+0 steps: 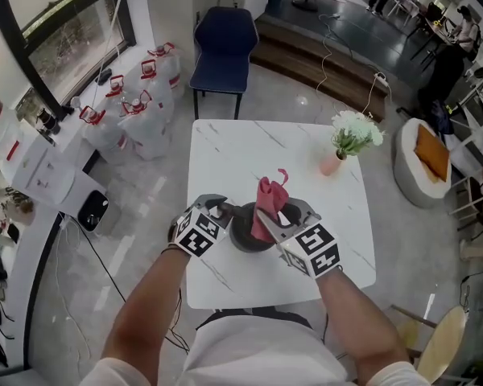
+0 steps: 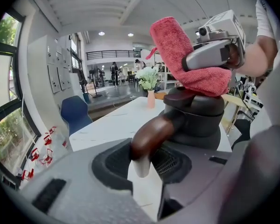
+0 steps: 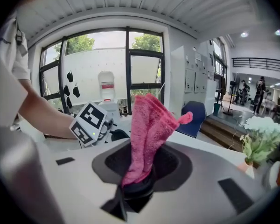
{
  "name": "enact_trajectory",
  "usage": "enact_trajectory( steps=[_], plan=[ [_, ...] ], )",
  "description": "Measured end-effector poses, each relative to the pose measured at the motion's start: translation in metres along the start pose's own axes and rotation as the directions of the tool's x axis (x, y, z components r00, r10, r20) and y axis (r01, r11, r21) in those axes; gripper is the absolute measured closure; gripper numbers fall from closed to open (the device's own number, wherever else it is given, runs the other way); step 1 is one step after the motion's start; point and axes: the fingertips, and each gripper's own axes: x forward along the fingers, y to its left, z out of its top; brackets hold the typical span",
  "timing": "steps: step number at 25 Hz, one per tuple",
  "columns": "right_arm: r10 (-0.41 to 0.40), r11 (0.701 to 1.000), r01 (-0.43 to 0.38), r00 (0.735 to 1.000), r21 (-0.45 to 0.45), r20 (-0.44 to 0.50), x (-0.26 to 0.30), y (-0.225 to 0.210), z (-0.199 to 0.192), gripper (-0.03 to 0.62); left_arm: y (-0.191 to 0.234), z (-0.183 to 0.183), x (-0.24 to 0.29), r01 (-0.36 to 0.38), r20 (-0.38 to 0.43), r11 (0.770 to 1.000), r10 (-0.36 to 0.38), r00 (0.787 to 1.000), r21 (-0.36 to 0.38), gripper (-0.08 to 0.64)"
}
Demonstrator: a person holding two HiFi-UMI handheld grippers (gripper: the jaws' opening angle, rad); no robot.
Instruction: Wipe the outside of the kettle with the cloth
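The left gripper (image 2: 144,164) sits low in the middle of its own view. Its two jaws are partly closed around the brown handle (image 2: 151,134) of the kettle (image 2: 196,120). The pads look like they press on the handle from both sides, but the handle's pale end hides part of the gap, so the pinch is likely rather than sure. This hold is probably there so the kettle does not slide or spin when it gets rubbed.

The right gripper (image 3: 137,181) has its jaws shut tight on the bottom end of the pink cloth (image 3: 147,129). The rest of the cloth stands up out of the jaws in a soft fold. Holding it by one end leaves a lot of loose cloth free to rub with.

In the left gripper view, the cloth lies on top of the kettle's dark lid, in the upper right of the frame. So the wiping looks like it is just starting, at the top.

In the head view, the dark kettle sits near the bottom edge of the white table (image 1: 241,147), between the two grippers. It is close to the person, so both hands reach it with ease. A small vase of white flowers (image 1: 346,139) stands well apart at the upper right of the table, out of the way.
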Motion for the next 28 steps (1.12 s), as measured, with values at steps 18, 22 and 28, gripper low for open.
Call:
enact_trajectory(
  steps=[18, 22, 28],
  plan=[
    [-0.149, 0.971, 0.128, 0.985, 0.204, 0.091, -0.066, -0.048, -0.033, 0.476, -0.019, 0.013, -0.003, -0.035, -0.194, 0.999, 0.038, 0.98, 0.015, 0.44],
    [-0.169, 0.968, 0.161, 0.985, 0.195, 0.023, -0.075, -0.054, -0.057, 0.477, -0.022, 0.0, -0.009, -0.03, -0.25, 0.996, 0.009, 0.968, -0.081, 0.437],
    [-0.122, 0.959, 0.098, 0.99, 0.266, 0.073, -0.092, -0.036, -0.067, 0.477, -0.025, -0.011, -0.024, -0.041, -0.322, 0.987, -0.012, 0.947, -0.157, 0.432]
  ],
)
